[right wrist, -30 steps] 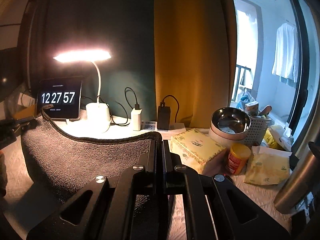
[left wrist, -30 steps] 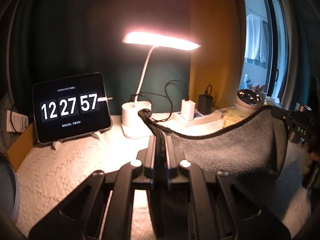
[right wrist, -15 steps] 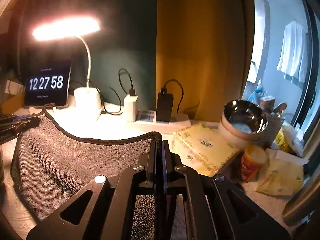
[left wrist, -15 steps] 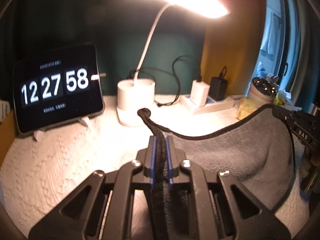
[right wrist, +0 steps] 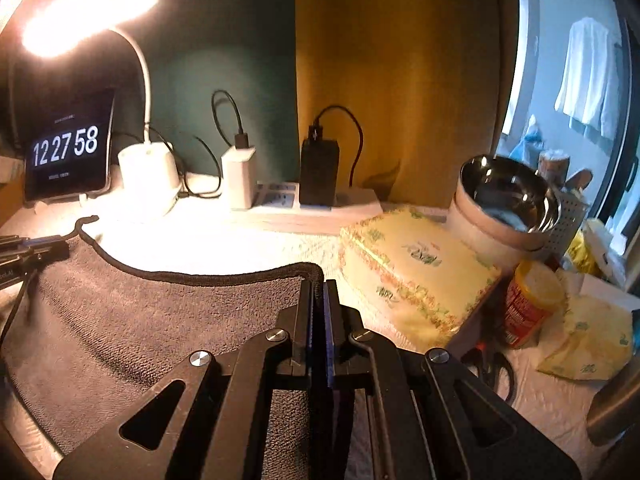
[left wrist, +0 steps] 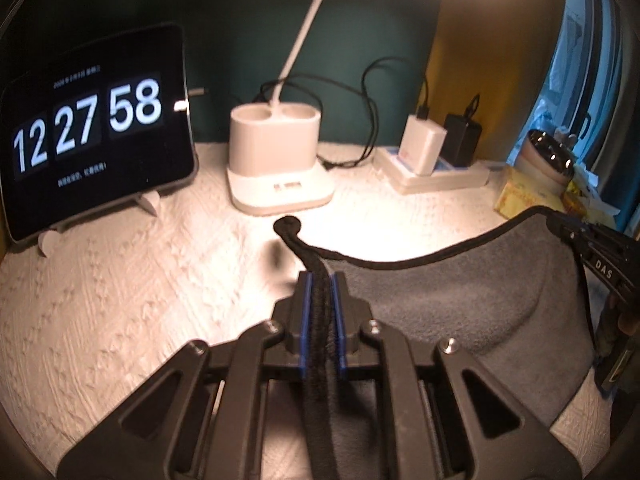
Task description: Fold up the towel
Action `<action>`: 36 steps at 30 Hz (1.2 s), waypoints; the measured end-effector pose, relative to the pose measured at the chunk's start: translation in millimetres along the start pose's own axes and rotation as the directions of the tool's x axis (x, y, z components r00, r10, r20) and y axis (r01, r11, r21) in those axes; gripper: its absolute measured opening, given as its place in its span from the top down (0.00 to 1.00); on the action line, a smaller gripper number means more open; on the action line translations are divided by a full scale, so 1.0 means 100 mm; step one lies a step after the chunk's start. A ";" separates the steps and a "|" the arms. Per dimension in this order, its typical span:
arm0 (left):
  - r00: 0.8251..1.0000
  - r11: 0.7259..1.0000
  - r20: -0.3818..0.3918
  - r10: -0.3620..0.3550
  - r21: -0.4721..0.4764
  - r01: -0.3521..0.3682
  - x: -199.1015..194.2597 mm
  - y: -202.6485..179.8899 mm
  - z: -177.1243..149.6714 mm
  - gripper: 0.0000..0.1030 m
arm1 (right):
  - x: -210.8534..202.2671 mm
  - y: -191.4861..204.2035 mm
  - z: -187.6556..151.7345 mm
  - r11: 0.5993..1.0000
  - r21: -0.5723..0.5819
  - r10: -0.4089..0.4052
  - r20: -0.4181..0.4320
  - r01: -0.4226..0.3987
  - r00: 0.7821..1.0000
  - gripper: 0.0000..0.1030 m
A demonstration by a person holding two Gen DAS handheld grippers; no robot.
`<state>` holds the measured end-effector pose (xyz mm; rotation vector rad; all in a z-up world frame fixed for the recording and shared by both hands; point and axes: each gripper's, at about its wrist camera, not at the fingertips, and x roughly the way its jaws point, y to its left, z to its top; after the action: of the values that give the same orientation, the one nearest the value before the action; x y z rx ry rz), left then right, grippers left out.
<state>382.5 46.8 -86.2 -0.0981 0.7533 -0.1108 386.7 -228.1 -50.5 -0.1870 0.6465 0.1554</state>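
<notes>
A dark grey towel (left wrist: 460, 304) with a black hem hangs stretched between my two grippers, sagging onto the white textured tablecloth (left wrist: 120, 300). My left gripper (left wrist: 320, 280) is shut on one top corner; the corner's tip pokes out ahead of the fingers. My right gripper (right wrist: 318, 284) is shut on the other top corner of the towel (right wrist: 160, 320). The right gripper also shows at the right edge of the left wrist view (left wrist: 568, 224), and the left gripper at the left edge of the right wrist view (right wrist: 60, 246).
At the back stand a tablet clock (left wrist: 92, 132), a white desk lamp base (left wrist: 276, 152) and a power strip with chargers (left wrist: 436, 172). To the right lie a yellow tissue pack (right wrist: 416, 272), a steel bowl (right wrist: 504, 200), a red-labelled jar (right wrist: 528, 304), scissors (right wrist: 496, 368) and a basket (right wrist: 568, 220).
Both grippers have moved forward and down toward the back of the table, carrying the towel's top edge with them. The lamp and clock look closer. Both grips are unchanged.
</notes>
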 end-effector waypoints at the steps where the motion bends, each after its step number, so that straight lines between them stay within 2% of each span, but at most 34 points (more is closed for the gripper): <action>1: 1.000 1.000 -0.010 0.000 -0.005 0.000 0.02 0.01 -0.01 0.88 | 0.03 -0.01 -0.01 1.000 0.003 0.002 -0.015 -0.002 1.000 0.95; 7: 0.998 1.000 -0.054 -0.007 -0.025 0.005 0.10 0.04 -0.03 0.81 | 0.14 -0.07 -0.03 0.999 0.034 0.001 -0.072 0.002 0.997 0.95; 10: 0.999 0.999 -0.034 -0.011 -0.031 0.009 0.07 0.05 -0.02 0.75 | 0.16 -0.04 -0.03 1.000 0.026 -0.003 -0.082 0.005 0.997 0.89; 11: 0.999 1.000 -0.030 -0.009 -0.030 0.009 0.06 0.04 -0.02 0.72 | 0.16 -0.04 -0.03 1.000 0.026 -0.003 -0.084 0.006 0.996 0.83; 12: 1.000 1.000 -0.029 -0.011 -0.029 0.010 0.05 0.04 -0.02 0.64 | 0.16 -0.03 -0.03 1.000 0.026 -0.003 -0.085 0.005 0.996 0.80; 13: 0.999 0.999 -0.029 -0.013 -0.030 0.012 0.04 0.04 -0.03 0.49 | 0.16 -0.03 -0.03 1.000 0.027 0.000 -0.086 0.002 0.996 0.74; 15: 1.000 0.999 -0.018 -0.015 -0.035 0.014 0.00 0.05 -0.03 0.33 | 0.14 -0.03 -0.03 1.000 0.025 0.002 -0.090 0.000 0.996 0.72; 16: 1.000 0.999 -0.009 -0.014 -0.038 0.014 -0.02 0.05 -0.03 0.29 | 0.14 -0.02 -0.03 1.000 0.022 0.000 -0.092 0.002 0.996 0.69; 20: 1.000 0.999 0.024 -0.004 -0.038 0.005 -0.15 0.06 -0.02 0.25 | 0.09 -0.02 -0.03 1.000 0.026 -0.005 -0.094 0.008 0.996 0.50; 25: 0.997 0.999 0.071 0.011 -0.037 -0.008 -0.35 0.01 -0.04 0.22 | -0.10 -0.03 -0.01 0.999 0.044 -0.012 -0.064 0.015 0.998 0.39; 33: 0.989 0.999 0.145 0.010 -0.036 -0.005 -0.76 -0.06 -0.18 0.22 | -0.57 -0.02 -0.06 0.997 0.075 0.014 -0.006 -0.013 1.000 0.34; 36: 0.983 0.998 0.181 0.019 -0.059 -0.008 -0.91 -0.06 -0.25 0.22 | -0.76 0.03 -0.11 0.997 0.073 0.011 0.029 -0.013 1.000 0.28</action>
<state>299.0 51.6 -42.3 -0.1568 0.5750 -0.0661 320.4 -234.3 -12.8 -0.1102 0.6240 0.1459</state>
